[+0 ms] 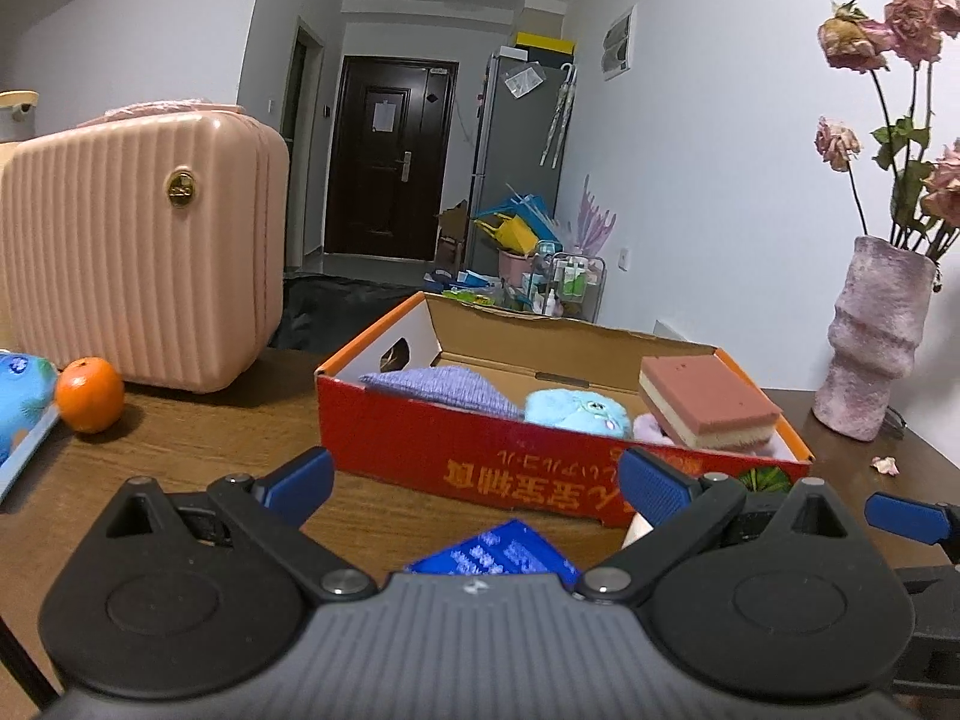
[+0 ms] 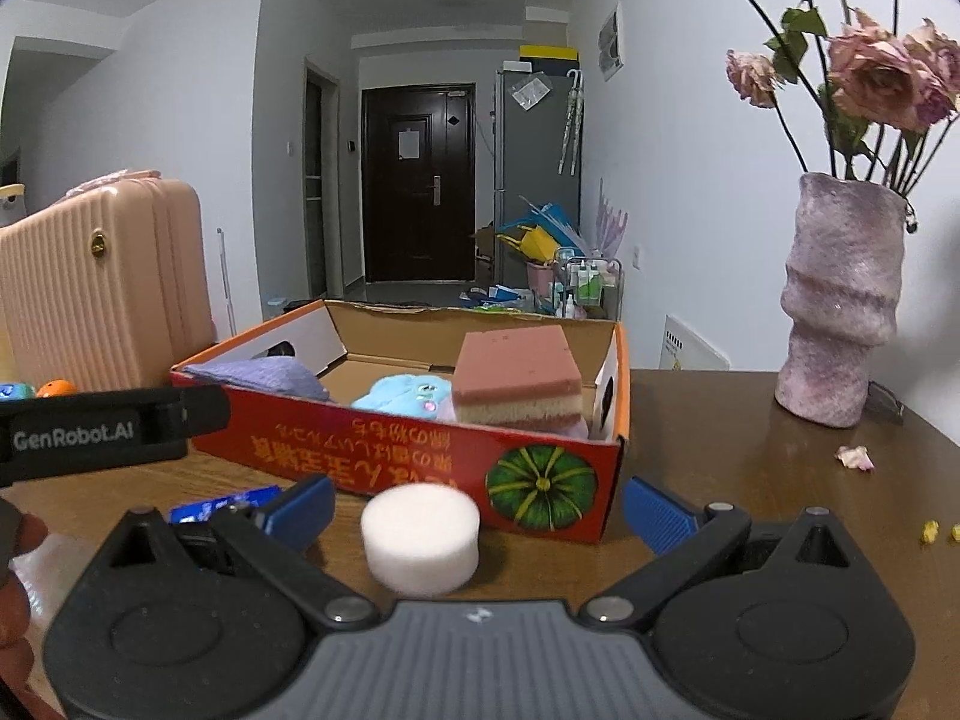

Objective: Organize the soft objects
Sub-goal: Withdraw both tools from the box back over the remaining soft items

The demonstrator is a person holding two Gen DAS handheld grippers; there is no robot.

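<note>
A red cardboard box point(image 1: 480, 456) point(image 2: 384, 456) stands on the wooden table. In it lie a purple knit cloth point(image 1: 444, 390) point(image 2: 258, 375), a light blue plush point(image 1: 576, 411) point(image 2: 402, 393) and a pink layered sponge point(image 1: 708, 405) point(image 2: 516, 375). My left gripper point(image 1: 480, 480) is open just short of the box, with a blue packet point(image 1: 498, 552) point(image 2: 222, 504) low between its fingers, untouched. My right gripper point(image 2: 480, 507) is open around a white round sponge point(image 2: 420, 540) on the table; neither finger touches it. Only an edge of the white sponge point(image 1: 636, 531) shows in the left wrist view.
A pink ribbed suitcase point(image 1: 144, 252) point(image 2: 102, 288) stands at the left, with an orange point(image 1: 90, 394) and a blue plush on a tray point(image 1: 21, 399) beside it. A purple vase of dried roses point(image 1: 876, 342) point(image 2: 840, 300) is at the right. A fallen petal point(image 2: 855, 457) lies on the table.
</note>
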